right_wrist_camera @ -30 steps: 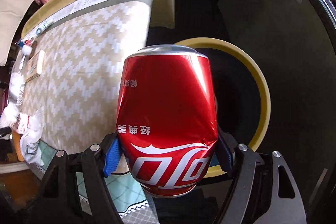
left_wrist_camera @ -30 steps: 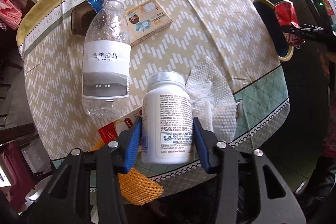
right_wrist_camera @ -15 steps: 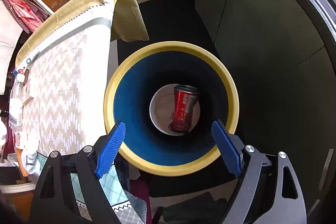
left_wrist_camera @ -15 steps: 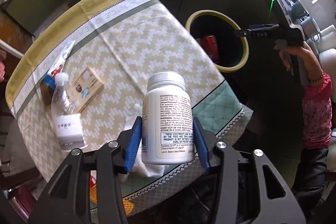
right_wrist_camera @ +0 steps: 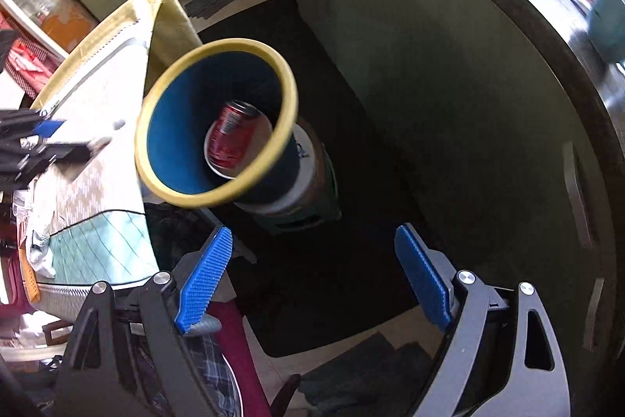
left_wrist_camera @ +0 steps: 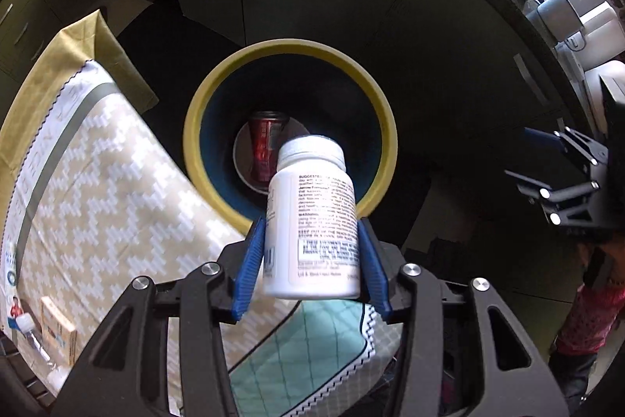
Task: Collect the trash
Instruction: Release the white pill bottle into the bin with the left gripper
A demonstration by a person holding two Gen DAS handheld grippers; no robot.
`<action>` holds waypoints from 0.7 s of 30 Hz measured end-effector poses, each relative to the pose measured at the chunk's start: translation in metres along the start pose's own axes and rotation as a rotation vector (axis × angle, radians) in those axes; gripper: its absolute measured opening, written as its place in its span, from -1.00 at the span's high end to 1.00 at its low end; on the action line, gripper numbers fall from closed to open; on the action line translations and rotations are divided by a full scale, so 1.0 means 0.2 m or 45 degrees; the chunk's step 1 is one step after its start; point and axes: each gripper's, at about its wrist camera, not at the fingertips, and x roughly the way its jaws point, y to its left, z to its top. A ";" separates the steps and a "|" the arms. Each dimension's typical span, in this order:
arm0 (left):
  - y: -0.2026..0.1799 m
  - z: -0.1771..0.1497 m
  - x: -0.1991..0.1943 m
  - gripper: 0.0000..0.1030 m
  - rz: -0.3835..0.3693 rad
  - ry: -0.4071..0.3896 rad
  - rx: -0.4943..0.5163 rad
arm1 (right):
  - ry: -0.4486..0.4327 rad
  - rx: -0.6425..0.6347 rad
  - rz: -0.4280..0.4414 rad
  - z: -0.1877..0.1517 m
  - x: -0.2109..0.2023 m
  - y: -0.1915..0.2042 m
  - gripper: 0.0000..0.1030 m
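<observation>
Left gripper: jaws closed on the white pill bottle, blue pads pressing its lower sides, cap end pointing forward and away from the gripper. Holding low on the body leaves the cap end free and probably lets the bottle drop cleanly once the jaws part.

Bottle position: held in the air in front of the mouth of the bin, which has a yellow rim and a blue inner wall. From the left wrist view the bottle overlaps the near part of the rim; whether it is fully over the opening cannot be judged from this angle.

Bin contents: a red soda can lies on its side at the bottom. One piece of trash collected.

Right gripper: jaws wide apart, nothing between the pads. It hangs off to the side of the bin above the dark floor mat, likely kept clear so the left has room at the opening.

Bin location: on the floor just beside the worktop edge, which carries a patterned cloth. This keeps the carry from worktop to bin short.

Remaining on worktop: a clear water bottle and a small box at the far corner in the left wrist view, partly cut off.

Judgement: release step is next; bottle should be centred over the opening first, or it may strike the rim.
</observation>
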 end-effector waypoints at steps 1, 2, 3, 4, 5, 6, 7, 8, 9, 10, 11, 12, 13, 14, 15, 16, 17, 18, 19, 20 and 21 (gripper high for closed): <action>-0.01 0.04 0.04 -0.06 -0.005 -0.001 -0.005 | 0.003 0.008 -0.002 0.00 0.01 0.00 -0.64; -0.01 0.08 0.06 -0.29 0.003 -0.004 -0.008 | 0.004 0.012 -0.003 -0.04 0.00 -0.03 -0.64; -0.01 0.11 0.07 -0.36 0.025 -0.022 -0.018 | 0.004 0.013 -0.004 -0.05 -0.01 -0.04 -0.64; -0.01 0.12 0.07 -0.38 0.037 -0.041 -0.027 | 0.003 0.009 -0.004 -0.06 -0.01 -0.06 -0.64; 0.00 0.13 0.06 -0.38 0.029 -0.048 -0.029 | 0.000 0.001 -0.003 -0.07 -0.02 -0.05 -0.64; 0.01 0.12 0.04 -0.38 0.012 -0.057 -0.033 | -0.003 -0.011 0.001 -0.08 -0.03 -0.05 -0.64; 0.02 0.10 0.00 -0.38 -0.003 -0.069 -0.036 | -0.006 -0.030 0.008 -0.09 -0.05 -0.04 -0.64; 0.03 0.07 -0.04 -0.38 -0.014 -0.081 -0.034 | -0.007 -0.054 0.015 -0.10 -0.05 -0.01 -0.64; 0.04 0.03 -0.10 -0.38 -0.020 -0.093 -0.032 | -0.007 -0.079 0.022 -0.09 -0.05 0.03 -0.64; 0.06 -0.03 -0.16 -0.38 -0.025 -0.108 -0.032 | -0.008 -0.108 0.030 -0.09 -0.05 0.08 -0.64; 0.08 -0.08 -0.23 -0.38 -0.030 -0.123 -0.034 | -0.009 -0.142 0.042 -0.08 -0.05 0.14 -0.64; 0.10 -0.15 -0.30 -0.38 -0.036 -0.137 -0.039 | -0.008 -0.179 0.053 -0.07 -0.04 0.21 -0.64; 0.14 -0.23 -0.38 -0.38 -0.040 -0.154 -0.042 | -0.010 -0.220 0.064 -0.07 -0.04 0.28 -0.64; 0.17 -0.31 -0.45 -0.38 -0.031 -0.175 -0.044 | -0.013 -0.260 0.077 -0.07 -0.03 0.35 -0.64; 0.19 -0.39 -0.54 -0.39 -0.016 -0.201 -0.052 | -0.011 -0.296 0.094 -0.06 -0.01 0.44 -0.64; 0.24 -0.48 -0.62 -0.41 0.009 -0.224 -0.065 | -0.006 -0.331 0.115 -0.05 0.00 0.52 -0.64; 0.27 -0.56 -0.69 -0.44 0.036 -0.245 -0.078 | 0.002 -0.364 0.144 -0.04 0.01 0.61 -0.63; 0.32 -0.66 -0.76 -0.46 0.064 -0.271 -0.097 | 0.015 -0.392 0.183 -0.03 0.01 0.69 -0.63; 0.36 -0.75 -0.82 -0.49 0.094 -0.298 -0.121 | 0.034 -0.413 0.226 -0.02 0.02 0.78 -0.63; 0.41 -0.85 -0.89 -0.50 0.123 -0.322 -0.152 | 0.055 -0.435 0.268 0.00 0.03 0.88 -0.63; 0.45 -0.95 -0.95 -0.50 0.146 -0.342 -0.184 | 0.078 -0.461 0.309 0.01 0.04 0.99 -0.63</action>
